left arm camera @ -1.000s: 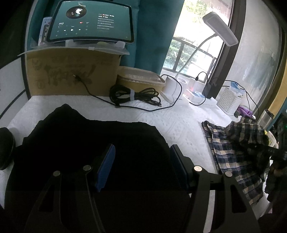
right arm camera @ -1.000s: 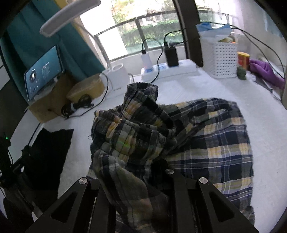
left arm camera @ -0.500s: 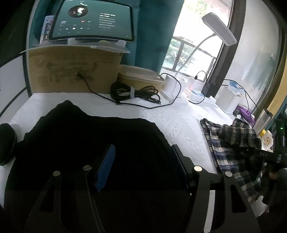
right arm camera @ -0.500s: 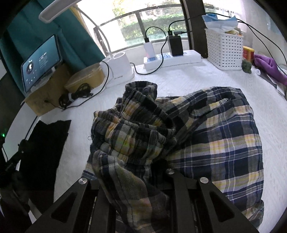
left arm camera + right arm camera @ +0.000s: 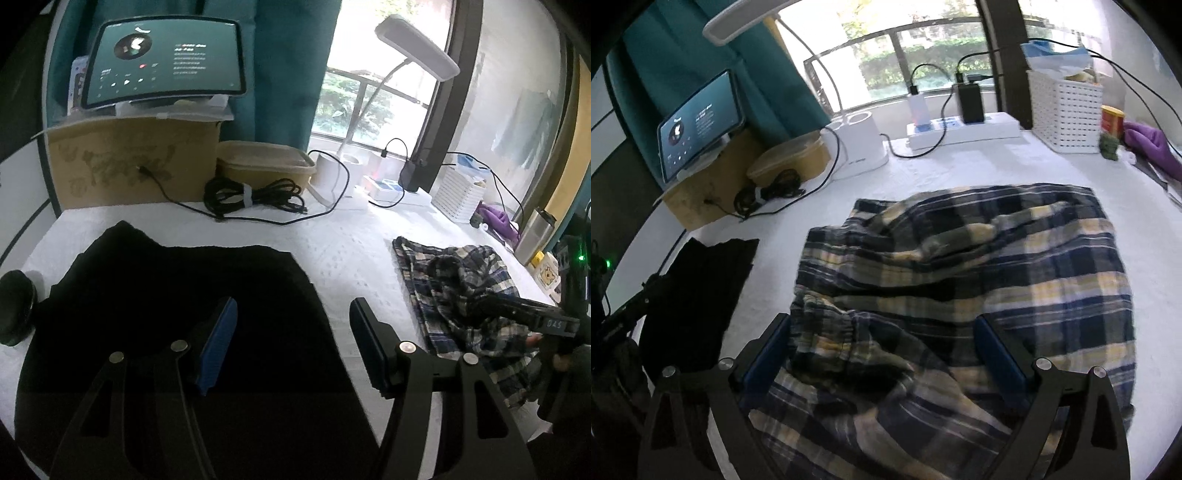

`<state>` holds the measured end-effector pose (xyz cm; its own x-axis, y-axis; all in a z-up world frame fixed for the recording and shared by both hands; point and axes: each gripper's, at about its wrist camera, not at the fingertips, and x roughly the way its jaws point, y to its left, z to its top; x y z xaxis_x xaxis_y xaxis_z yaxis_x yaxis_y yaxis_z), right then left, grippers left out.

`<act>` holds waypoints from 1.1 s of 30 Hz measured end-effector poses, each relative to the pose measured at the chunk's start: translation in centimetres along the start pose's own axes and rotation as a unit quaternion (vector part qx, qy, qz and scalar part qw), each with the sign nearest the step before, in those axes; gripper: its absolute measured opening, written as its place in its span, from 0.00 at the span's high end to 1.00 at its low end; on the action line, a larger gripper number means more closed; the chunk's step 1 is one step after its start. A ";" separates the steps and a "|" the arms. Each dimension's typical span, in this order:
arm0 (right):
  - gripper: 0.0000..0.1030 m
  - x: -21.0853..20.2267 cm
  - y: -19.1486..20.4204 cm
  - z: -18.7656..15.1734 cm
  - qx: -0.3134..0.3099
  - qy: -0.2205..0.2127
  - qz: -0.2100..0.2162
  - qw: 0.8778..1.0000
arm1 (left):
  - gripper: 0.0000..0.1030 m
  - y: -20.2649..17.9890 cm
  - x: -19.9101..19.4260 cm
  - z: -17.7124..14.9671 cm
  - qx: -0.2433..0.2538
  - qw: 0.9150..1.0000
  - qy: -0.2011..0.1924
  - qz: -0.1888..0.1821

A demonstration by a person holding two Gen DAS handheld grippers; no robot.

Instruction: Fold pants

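Note:
Black pants (image 5: 177, 295) lie folded flat on the left of the white table (image 5: 351, 243). My left gripper (image 5: 293, 306) hovers over their right part, open, with nothing between its blue pads (image 5: 218, 343). The plaid pants (image 5: 979, 266) lie in a rumpled heap on the right side and also show in the left wrist view as plaid pants (image 5: 461, 280). My right gripper (image 5: 882, 325) is low over their near edge. Its jaws are opening wide and a bunched cuff of plaid cloth lies loose between them, not pressed by the pads.
Along the back stand a cardboard box (image 5: 129, 166) with a tablet (image 5: 162, 62), a lidded tub (image 5: 266, 166), coiled black cable (image 5: 251, 195), a desk lamp (image 5: 413, 48), a power strip (image 5: 960, 129) and a white basket (image 5: 1067, 110). A dark round object (image 5: 14, 306) sits at the left edge.
The right gripper's jaws have spread apart and let the plaid bunch go; the raised cloth has dropped into a flatter heap. The left gripper has shifted slightly and stays open.

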<state>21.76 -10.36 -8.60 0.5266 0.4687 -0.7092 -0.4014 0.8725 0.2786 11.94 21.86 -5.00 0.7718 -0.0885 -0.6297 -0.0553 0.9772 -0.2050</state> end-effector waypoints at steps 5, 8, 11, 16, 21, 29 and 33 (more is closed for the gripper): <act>0.05 -1.7 -1.6 -0.3 0.004 -0.014 -0.018 1.000 | 0.39 -2.4 0.1 0.3 0.017 1.000 0.003 -0.005; 0.05 -2.8 -2.8 -0.6 0.006 -0.023 -0.028 0.999 | 0.39 -4.0 0.2 0.4 0.033 0.999 0.007 -0.010; 0.05 -4.0 -4.2 -0.9 0.010 -0.033 -0.038 0.999 | 0.39 -6.2 0.4 0.5 0.056 0.998 0.010 -0.014; 0.05 -6.3 -6.7 -1.4 0.020 -0.054 -0.051 0.997 | 0.39 -9.7 0.7 0.7 0.079 0.996 0.016 -0.027; 0.05 -8.2 -10.0 -2.0 0.043 -0.070 -0.068 0.994 | 0.39 -13.3 1.1 0.8 0.102 0.994 0.023 -0.040; 0.05 -10.5 -14.8 -3.1 0.078 -0.085 -0.086 0.990 | 0.39 -17.9 2.2 0.6 0.122 0.989 0.038 -0.068; 0.05 -11.3 -16.9 -3.5 0.093 -0.089 -0.095 0.987 | 0.39 -19.5 2.9 0.5 0.118 0.988 0.044 -0.087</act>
<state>19.97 -30.84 -7.57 0.7091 0.2971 -0.6395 -0.1479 0.9494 0.2771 15.58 2.61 -2.51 0.6982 -0.2659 -0.6647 0.2314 0.9624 -0.1419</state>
